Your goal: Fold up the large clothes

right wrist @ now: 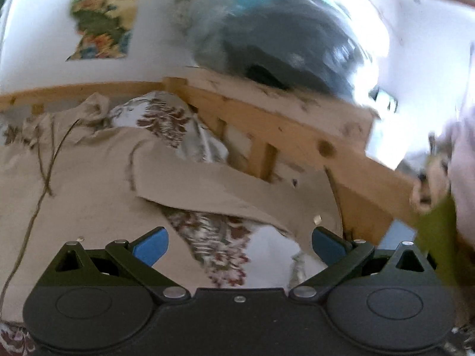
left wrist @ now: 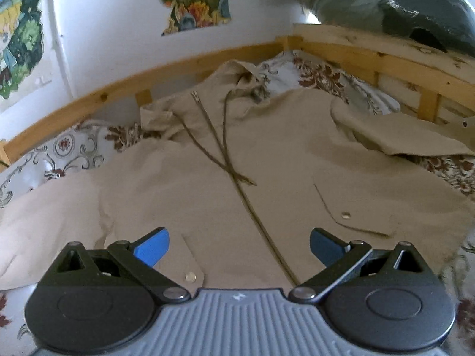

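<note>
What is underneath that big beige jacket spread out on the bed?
A floral bedspread shows around the beige jacket and beneath its outstretched sleeve in the right wrist view. What lies under the jacket's middle is covered, so it cannot be seen.

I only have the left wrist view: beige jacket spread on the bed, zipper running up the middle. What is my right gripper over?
Observer: The right gripper is open and holds nothing. It hangs over the gap of floral bedding between the jacket body and its sleeve.
Operator: How does that sleeve end on the far side?
Observer: Its cuff end, with a small snap, lies close to the wooden bed rail.
Operator: Anything beyond the rail there?
Observer: A green item shows at the right edge; it is too blurred to identify.
</note>
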Tool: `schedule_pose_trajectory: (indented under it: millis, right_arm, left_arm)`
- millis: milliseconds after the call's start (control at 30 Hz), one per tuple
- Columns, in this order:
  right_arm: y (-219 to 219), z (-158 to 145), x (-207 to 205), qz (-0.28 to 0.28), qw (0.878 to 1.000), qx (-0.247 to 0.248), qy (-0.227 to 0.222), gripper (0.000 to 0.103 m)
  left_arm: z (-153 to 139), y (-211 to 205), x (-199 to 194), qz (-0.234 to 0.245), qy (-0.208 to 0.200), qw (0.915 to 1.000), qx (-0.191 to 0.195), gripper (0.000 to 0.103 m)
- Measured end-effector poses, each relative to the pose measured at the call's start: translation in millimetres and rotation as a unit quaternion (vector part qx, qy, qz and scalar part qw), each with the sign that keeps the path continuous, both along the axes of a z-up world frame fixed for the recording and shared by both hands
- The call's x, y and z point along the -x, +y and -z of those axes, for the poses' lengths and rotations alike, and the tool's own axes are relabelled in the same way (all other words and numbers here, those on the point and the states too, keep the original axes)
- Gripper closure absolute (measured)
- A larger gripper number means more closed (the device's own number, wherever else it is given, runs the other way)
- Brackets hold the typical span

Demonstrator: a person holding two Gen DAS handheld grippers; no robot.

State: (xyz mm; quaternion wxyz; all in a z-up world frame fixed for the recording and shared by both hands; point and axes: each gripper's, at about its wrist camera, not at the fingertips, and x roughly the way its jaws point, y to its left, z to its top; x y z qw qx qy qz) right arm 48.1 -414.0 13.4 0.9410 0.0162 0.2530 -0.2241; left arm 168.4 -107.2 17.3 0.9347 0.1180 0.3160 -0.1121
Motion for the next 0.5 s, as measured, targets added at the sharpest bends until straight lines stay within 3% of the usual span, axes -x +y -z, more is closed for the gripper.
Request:
schedule_pose_trajectory:
  millis: [100, 267, 367, 500]
  right_arm:
    - [-41, 12, -5, 0.062, 0.995, -0.076, -0.016, 0.006]
    - [-63, 43, -22, 0.158, 0.986, -0.044, -0.019, 0.012]
    - [-84, 54, -29, 0.185, 0.978, -0.090, -0.024, 0.022]
    - [-105, 57, -44, 0.203, 0.972, -0.118, -0.031, 0.023]
  left_arm:
    - [19, 10, -4, -0.002, 0.010, 1.0000, -0.001, 0.001]
    - [36, 40, -5, -0.034, 0.048, 0.9982, -0.011, 0.001]
    - [39, 58, -2, -0.054, 0.048, 0.9972, -0.021, 0.001]
    - [37, 75, -9, -0.083, 0.062, 0.9945, -0.013, 0.001]
